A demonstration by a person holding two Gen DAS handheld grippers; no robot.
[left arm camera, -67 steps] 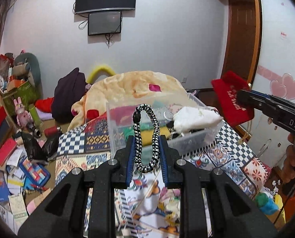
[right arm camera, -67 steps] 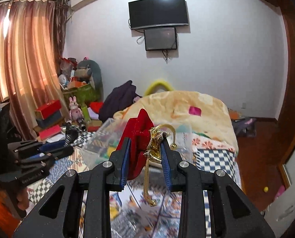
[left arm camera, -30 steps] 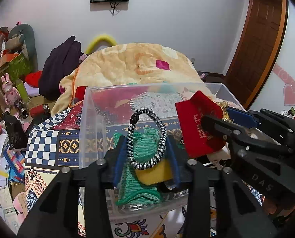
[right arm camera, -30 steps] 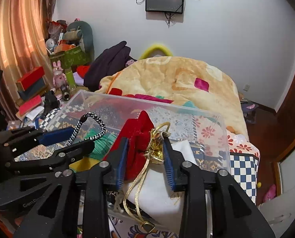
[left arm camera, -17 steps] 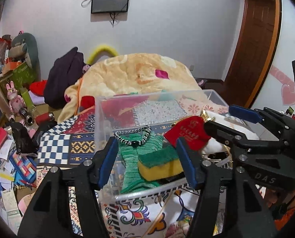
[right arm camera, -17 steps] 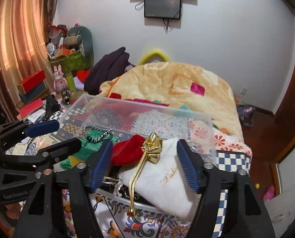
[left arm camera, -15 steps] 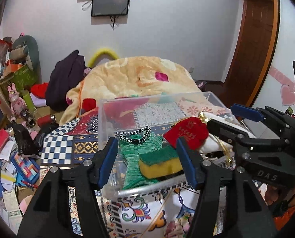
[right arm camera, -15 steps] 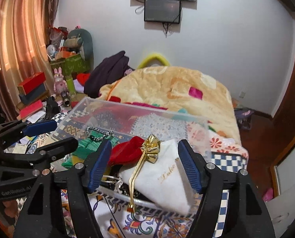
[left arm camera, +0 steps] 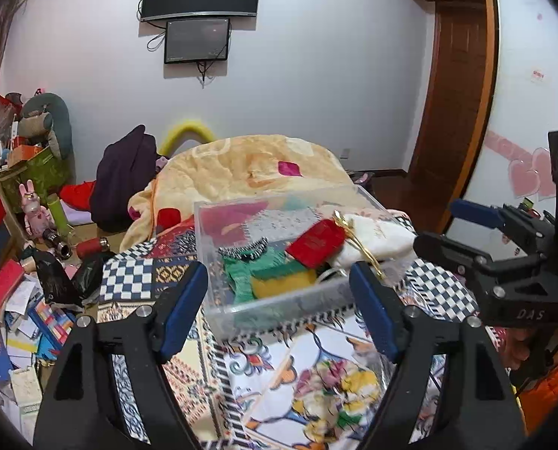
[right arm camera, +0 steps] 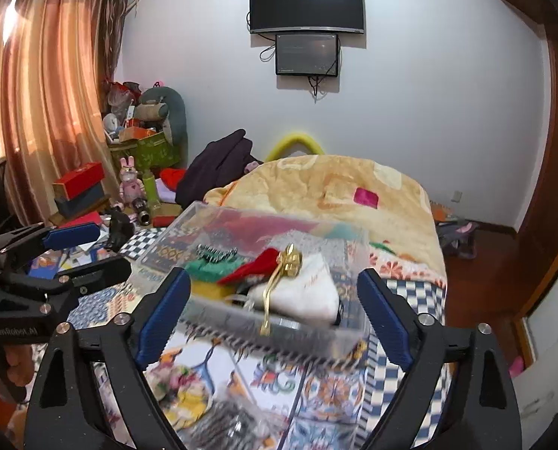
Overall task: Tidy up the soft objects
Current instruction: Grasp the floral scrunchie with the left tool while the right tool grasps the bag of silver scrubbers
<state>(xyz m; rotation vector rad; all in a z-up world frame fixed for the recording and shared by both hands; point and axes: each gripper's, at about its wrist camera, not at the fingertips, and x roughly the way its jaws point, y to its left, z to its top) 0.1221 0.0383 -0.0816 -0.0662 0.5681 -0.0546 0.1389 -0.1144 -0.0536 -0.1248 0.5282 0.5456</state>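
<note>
In the left wrist view, the left tool (left arm camera: 279, 302) hangs over the patterned bedspread (left arm camera: 316, 375) with its blue-padded jaws wide apart; they have just been opening and nothing is between the pads. Beyond the fingertips a clear plastic box (left arm camera: 279, 302) sits on the bed, toward its far end, just in front of a heaped yellow blanket (left arm camera: 249, 168). Inside the box lie a black-and-white braided loop (left arm camera: 243, 249) on a green knitted cloth (left arm camera: 241, 273), a yellow sponge with a green top (left arm camera: 282, 281), a red pouch (left arm camera: 316, 242) with a gold cord (left arm camera: 357, 247), and a white pouch (left arm camera: 376, 238) at the box's right end. The gold cord trails over the near rim. The right tool (left arm camera: 462, 225) enters from the right edge, jaws spread and empty, with a hand (left arm camera: 519, 345) partly visible under it. Left of the bed, the floor is littered with boxes, papers and toys.

In the right wrist view, the right tool (right arm camera: 273, 305) is likewise spread wide, having just been opening, with nothing gripped. The clear plastic box (right arm camera: 279, 322) lies ahead, blurred, on the bedspread (right arm camera: 316, 386). The red pouch (right arm camera: 252, 268) rests against the white pouch (right arm camera: 301, 292), and the gold cord (right arm camera: 275, 292) hangs over the near wall. The braided loop (right arm camera: 215, 253) and green knitted cloth (right arm camera: 204, 268) lie toward the box's left end. The left tool (right arm camera: 87, 247) reaches in from the left edge, jaws apart. Orange curtains (right arm camera: 46, 93) hang at the left, and two dark screens (right arm camera: 307, 26) are mounted on the far wall.
</note>
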